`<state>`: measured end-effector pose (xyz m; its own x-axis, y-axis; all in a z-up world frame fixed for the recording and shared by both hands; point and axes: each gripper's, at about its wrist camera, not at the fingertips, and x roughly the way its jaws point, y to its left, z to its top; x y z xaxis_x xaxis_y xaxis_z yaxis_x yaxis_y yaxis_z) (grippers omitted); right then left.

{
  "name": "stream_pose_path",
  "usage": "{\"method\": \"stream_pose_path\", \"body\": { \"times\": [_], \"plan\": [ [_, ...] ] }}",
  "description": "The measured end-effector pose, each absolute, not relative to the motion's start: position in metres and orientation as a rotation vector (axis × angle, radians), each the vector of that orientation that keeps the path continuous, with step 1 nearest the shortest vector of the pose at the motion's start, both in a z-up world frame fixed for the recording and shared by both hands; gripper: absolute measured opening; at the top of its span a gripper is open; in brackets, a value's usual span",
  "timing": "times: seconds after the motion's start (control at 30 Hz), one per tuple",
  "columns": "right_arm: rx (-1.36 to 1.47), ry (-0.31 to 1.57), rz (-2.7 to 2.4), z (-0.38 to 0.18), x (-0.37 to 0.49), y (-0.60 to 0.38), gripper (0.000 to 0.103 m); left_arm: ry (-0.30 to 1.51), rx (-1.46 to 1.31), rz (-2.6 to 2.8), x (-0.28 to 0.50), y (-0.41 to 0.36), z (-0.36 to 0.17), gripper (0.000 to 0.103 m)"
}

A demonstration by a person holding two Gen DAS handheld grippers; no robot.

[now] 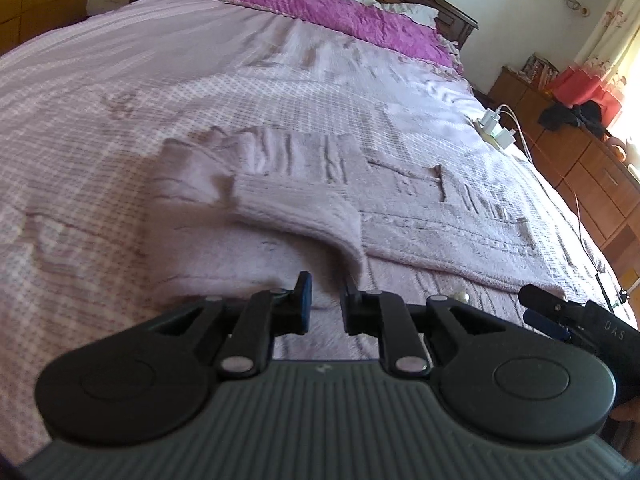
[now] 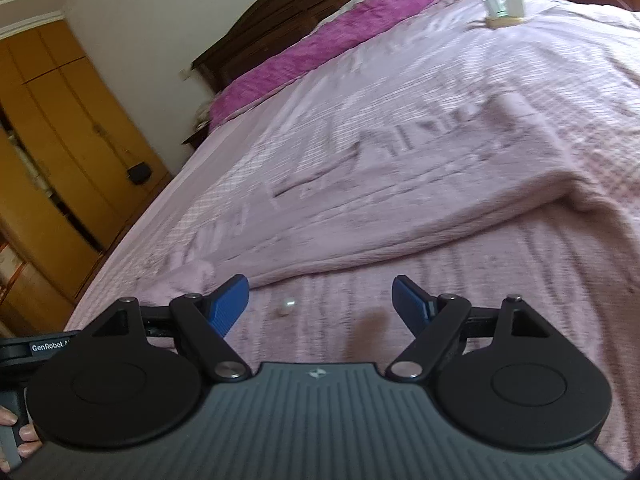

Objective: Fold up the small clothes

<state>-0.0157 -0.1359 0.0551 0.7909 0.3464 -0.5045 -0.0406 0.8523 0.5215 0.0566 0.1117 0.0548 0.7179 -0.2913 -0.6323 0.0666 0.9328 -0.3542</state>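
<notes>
Fingers of the left gripper (image 1: 324, 300) stand a narrow gap apart with nothing between them, just above the near edge of a pale lilac knitted garment (image 1: 304, 200) that lies flat on the bed (image 1: 80, 92), one sleeve folded across it. Those of the right gripper (image 2: 320, 304) are spread wide and empty over the same garment (image 2: 400, 208), a small pearl button (image 2: 289, 303) between their blue pads (image 2: 228, 308). Beyond lie a magenta pillow (image 1: 320, 4), white chargers (image 1: 496, 128) at the bed's edge and a wooden wardrobe (image 2: 60, 128).

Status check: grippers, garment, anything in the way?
Left gripper narrowly open, empty. Right gripper wide open, empty. Pink knit garment on bed, sleeve folded across. Small pearl bead on it, near hem.
</notes>
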Motion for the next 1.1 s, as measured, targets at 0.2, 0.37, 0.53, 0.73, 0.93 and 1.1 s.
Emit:
{"method": "stream_pose_path", "body": {
  "times": [0.2, 0.37, 0.53, 0.73, 0.93, 1.1],
  "plan": [
    [0.527, 0.684, 0.339, 0.065, 0.003, -0.104, 0.084, 0.742, -0.299, -0.167, 0.042, 0.129, 0.057, 0.016],
    [0.511, 0.733, 0.439, 0.072, 0.026, -0.070, 0.084, 0.762, -0.319, -0.146, 0.040, 0.138, 0.050, 0.016],
    [0.497, 0.782, 0.491, 0.071, 0.050, -0.041, 0.084, 0.782, -0.327, -0.171, 0.037, 0.135, 0.043, 0.016],
    [0.543, 0.865, 0.556, 0.059, 0.079, -0.017, 0.084, 0.798, -0.327, -0.211, 0.037, 0.127, 0.031, 0.017],
    [0.478, 0.891, 0.551, 0.059, 0.095, 0.008, 0.075, 0.788, -0.336, -0.215, 0.042, 0.128, 0.026, 0.016],
    [0.415, 0.854, 0.563, 0.073, 0.097, 0.019, 0.017, 0.765, -0.345, -0.207, 0.044, 0.130, 0.026, 0.017]
  ]
}}
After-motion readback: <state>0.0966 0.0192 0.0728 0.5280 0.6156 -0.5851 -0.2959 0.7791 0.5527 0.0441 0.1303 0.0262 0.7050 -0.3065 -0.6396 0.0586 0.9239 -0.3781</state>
